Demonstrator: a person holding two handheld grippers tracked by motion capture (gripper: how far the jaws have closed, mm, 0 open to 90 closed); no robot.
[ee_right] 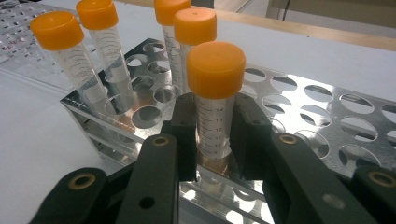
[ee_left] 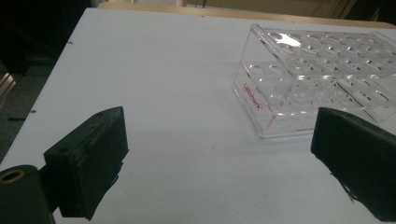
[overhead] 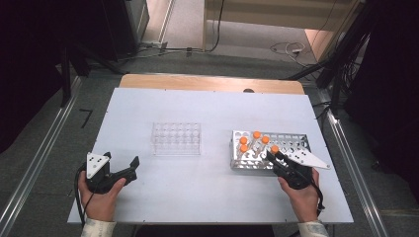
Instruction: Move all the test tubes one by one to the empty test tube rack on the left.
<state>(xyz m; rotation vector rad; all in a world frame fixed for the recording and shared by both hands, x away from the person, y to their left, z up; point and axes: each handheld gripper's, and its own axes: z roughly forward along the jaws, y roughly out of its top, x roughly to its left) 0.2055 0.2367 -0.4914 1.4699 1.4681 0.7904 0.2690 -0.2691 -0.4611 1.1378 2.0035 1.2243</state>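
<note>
Tube (ee_right: 214, 105): orange-capped, seated in the metal rack (ee_right: 327, 116) (near corner); judged light, slick, rigid.
Right gripper (ee_right: 212, 135): clamped on tube below cap.
Left gripper (ee_left: 219, 158): held agape, left of rack.

We see a shiny metal rack (ee_right: 299, 100) at the frame's middle, holding clear plastic tubes (ee_right: 214, 121) with matt orange caps (ee_right: 215, 69). Upper right in the left gripper view, a glossy transparent plastic rack (ee_left: 317, 79) stands on our smooth, matt white tabletop (ee_left: 177, 93), edged in pale wood.
</note>
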